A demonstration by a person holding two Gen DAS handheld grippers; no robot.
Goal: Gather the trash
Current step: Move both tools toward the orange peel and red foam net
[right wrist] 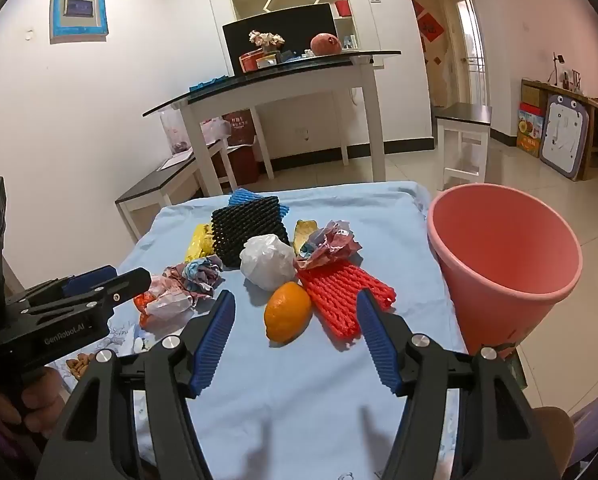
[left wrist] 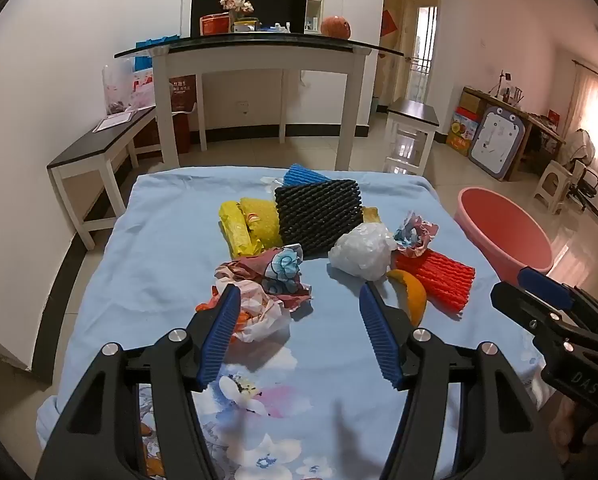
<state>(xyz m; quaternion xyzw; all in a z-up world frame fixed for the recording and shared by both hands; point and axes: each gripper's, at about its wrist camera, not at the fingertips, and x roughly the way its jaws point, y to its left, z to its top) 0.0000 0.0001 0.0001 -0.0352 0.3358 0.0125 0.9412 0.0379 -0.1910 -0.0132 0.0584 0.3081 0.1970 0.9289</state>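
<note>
Trash lies on the blue cloth table (left wrist: 155,264): crumpled floral paper (left wrist: 267,284), a white plastic wad (left wrist: 363,250), an orange peel (left wrist: 413,294), red foam net (left wrist: 439,278), black foam net (left wrist: 319,212), yellow wrappers (left wrist: 249,222), blue foam (left wrist: 299,174). My left gripper (left wrist: 299,300) is open, its left finger beside the floral paper. My right gripper (right wrist: 295,300) is open, straddling the orange peel (right wrist: 287,312) and the red net (right wrist: 339,296), above them. A pink bin (right wrist: 507,264) stands at the table's right edge.
A white table (left wrist: 259,52) with a black top and clutter stands behind, with a bench (left wrist: 95,148) at left and a stool (left wrist: 413,120) at right. Nuts (right wrist: 79,364) lie near the cloth's front left. Tiled floor surrounds the table.
</note>
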